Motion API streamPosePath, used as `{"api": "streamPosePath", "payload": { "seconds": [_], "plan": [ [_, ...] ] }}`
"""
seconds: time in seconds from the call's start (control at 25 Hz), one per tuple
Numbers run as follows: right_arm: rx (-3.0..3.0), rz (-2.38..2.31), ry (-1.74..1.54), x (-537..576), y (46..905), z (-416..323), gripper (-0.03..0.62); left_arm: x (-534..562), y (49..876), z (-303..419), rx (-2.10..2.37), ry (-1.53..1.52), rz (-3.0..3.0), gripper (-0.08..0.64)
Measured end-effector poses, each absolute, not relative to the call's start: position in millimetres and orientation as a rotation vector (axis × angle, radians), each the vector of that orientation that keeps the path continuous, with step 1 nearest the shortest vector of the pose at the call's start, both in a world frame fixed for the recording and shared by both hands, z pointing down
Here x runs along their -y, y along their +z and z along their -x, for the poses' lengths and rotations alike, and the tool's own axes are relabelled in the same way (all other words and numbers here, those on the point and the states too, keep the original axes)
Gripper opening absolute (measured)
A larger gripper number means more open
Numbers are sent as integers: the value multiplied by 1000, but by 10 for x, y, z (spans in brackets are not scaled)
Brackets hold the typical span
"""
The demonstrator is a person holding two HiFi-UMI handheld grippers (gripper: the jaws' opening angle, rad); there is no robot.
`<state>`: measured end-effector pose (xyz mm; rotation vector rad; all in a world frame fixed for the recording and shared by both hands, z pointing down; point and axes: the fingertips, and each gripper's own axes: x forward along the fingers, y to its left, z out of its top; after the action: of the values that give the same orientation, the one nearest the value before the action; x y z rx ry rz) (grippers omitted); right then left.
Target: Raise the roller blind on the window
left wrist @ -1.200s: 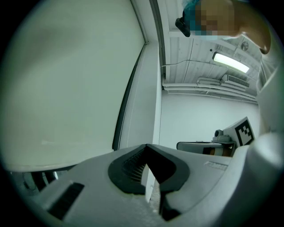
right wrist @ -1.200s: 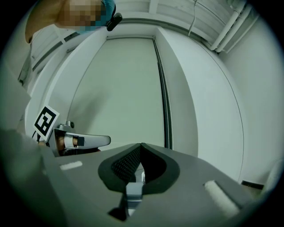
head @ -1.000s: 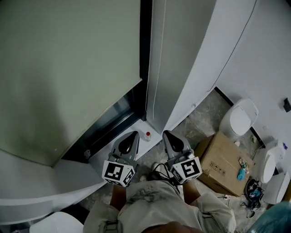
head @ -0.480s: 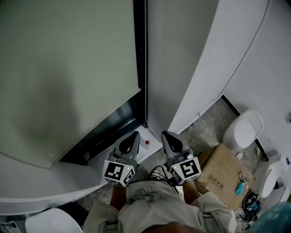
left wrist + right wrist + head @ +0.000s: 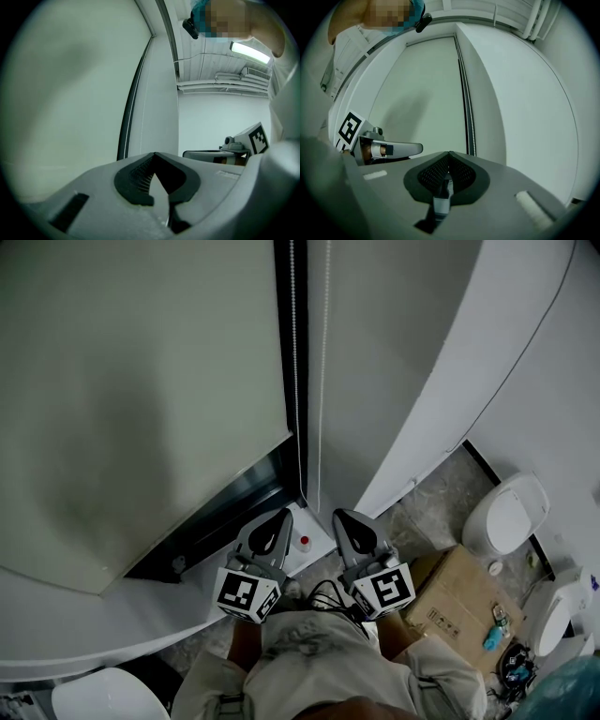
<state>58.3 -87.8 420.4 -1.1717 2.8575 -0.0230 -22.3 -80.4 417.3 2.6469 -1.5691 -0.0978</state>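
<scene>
Nothing is raised yet: the roller blind (image 5: 141, 399) hangs over the window almost to the sill. The left tongs (image 5: 277, 517) and right tongs (image 5: 341, 517) are closed on nothing, short of the bead chain (image 5: 293, 352). Only the head view shows the blind's bottom edge; the right gripper view shows the chain reaching the top.

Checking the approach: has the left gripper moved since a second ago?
Yes: the left gripper advanced toward the window, tip now past the small red-capped object.

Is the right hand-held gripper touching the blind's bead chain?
Apart. In the right gripper view the right hand-held gripper is shut on nothing, and the bead chain hangs farther off, beyond its tips.
</scene>
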Motion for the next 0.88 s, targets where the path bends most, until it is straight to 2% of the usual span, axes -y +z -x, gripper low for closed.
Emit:
{"api": "streamPosePath", "payload": {
  "seconds": [0.88],
  "plan": [
    [-2735,1477,-9,1239,4186,-328,11,1472,4155,367,1276,-82,-2806,17]
  ]
}}
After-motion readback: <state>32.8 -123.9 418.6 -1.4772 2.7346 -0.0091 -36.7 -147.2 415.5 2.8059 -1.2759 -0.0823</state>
